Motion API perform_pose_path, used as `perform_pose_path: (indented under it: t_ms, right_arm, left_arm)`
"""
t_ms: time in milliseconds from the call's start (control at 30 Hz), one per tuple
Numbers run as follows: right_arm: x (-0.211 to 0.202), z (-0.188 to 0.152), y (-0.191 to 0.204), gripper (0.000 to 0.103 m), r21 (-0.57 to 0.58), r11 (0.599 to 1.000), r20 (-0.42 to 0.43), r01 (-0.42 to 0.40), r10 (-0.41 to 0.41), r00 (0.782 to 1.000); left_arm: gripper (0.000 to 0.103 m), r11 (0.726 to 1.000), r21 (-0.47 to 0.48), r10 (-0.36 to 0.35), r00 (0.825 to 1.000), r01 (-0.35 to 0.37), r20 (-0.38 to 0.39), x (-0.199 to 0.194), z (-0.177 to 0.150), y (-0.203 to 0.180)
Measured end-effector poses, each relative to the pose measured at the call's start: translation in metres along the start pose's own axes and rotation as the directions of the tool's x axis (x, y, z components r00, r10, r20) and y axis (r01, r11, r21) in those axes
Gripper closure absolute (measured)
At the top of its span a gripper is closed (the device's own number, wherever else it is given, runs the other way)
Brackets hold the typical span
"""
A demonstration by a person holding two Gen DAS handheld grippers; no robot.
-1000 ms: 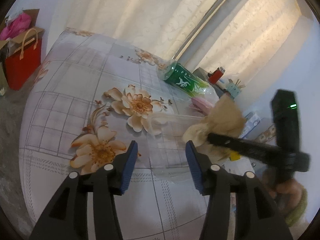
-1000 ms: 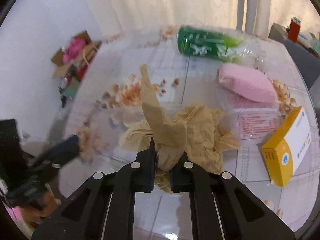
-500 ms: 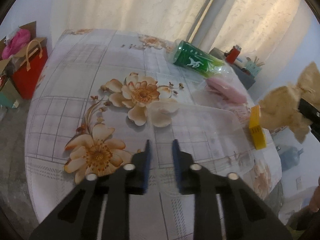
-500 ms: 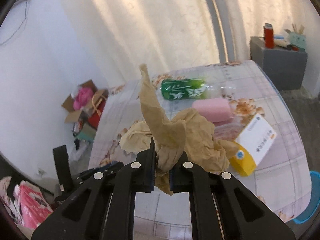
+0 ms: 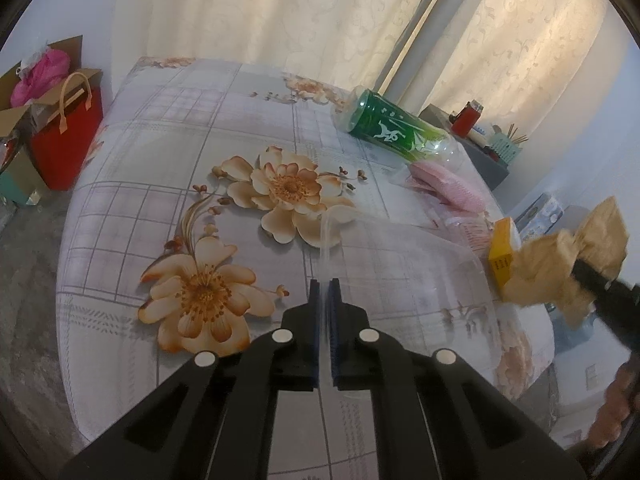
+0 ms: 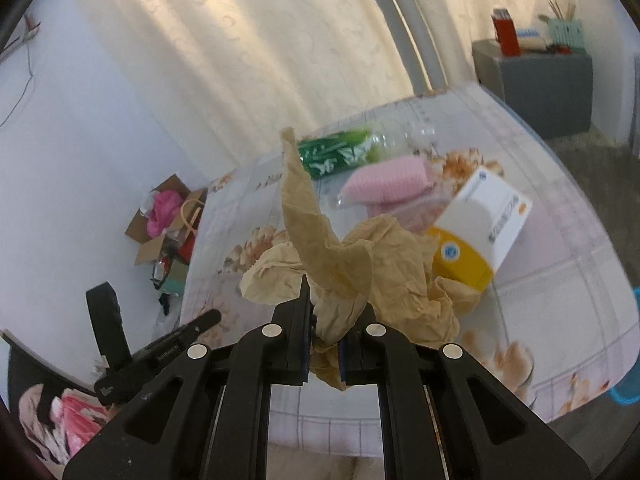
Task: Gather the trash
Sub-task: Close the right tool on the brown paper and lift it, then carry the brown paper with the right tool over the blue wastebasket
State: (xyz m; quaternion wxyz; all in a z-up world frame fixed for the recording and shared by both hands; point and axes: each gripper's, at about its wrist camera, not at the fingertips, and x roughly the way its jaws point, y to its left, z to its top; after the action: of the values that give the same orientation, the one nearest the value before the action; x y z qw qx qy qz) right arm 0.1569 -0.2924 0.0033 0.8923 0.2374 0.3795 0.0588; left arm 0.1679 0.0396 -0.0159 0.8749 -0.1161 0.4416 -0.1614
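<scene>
My left gripper (image 5: pixel 325 284) is shut on the near rim of a clear plastic container (image 5: pixel 408 280) lying on the flowered table (image 5: pixel 160 140). Held above the table's near right edge, my right gripper (image 6: pixel 324 320) is shut on a crumpled brown paper (image 6: pixel 384 264). The same brown paper (image 5: pixel 560 256) shows at the right edge of the left wrist view. Still on the table are a green-labelled bottle (image 5: pixel 392 130) on its side, a pink pack (image 5: pixel 448 188) and a yellow-and-white box (image 6: pixel 476 228).
A red bag (image 5: pixel 66 136) and an open cardboard box (image 5: pixel 36 76) with pink stuff stand on the floor left of the table. A grey cabinet (image 6: pixel 536 80) with small items stands by the curtains. A person's hand (image 5: pixel 612 412) shows at lower right.
My left jaws have closed from wide apart onto the clear container's rim. My right gripper has carried the brown paper up and off to the right, away from above the container.
</scene>
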Motion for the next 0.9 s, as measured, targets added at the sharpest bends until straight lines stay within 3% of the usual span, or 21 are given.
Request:
perform_pose_path:
  t_ms: [500, 900]
  right_arm:
    - [-0.028, -0.027, -0.028, 0.094, 0.093, 0.995, 0.041, 0.022, -0.026, 0.999]
    - [-0.091, -0.041, -0.078, 0.094, 0.210, 0.976, 0.159, 0.063, -0.097, 0.982]
  left_arm:
    - [0.100, 0.988, -0.018, -0.153, 0.985, 0.155, 0.074, -0.048, 0.003, -0.010]
    - [0.100, 0.957, 0.081, -0.285, 0.957, 0.280, 0.060, -0.056, 0.014, -0.074]
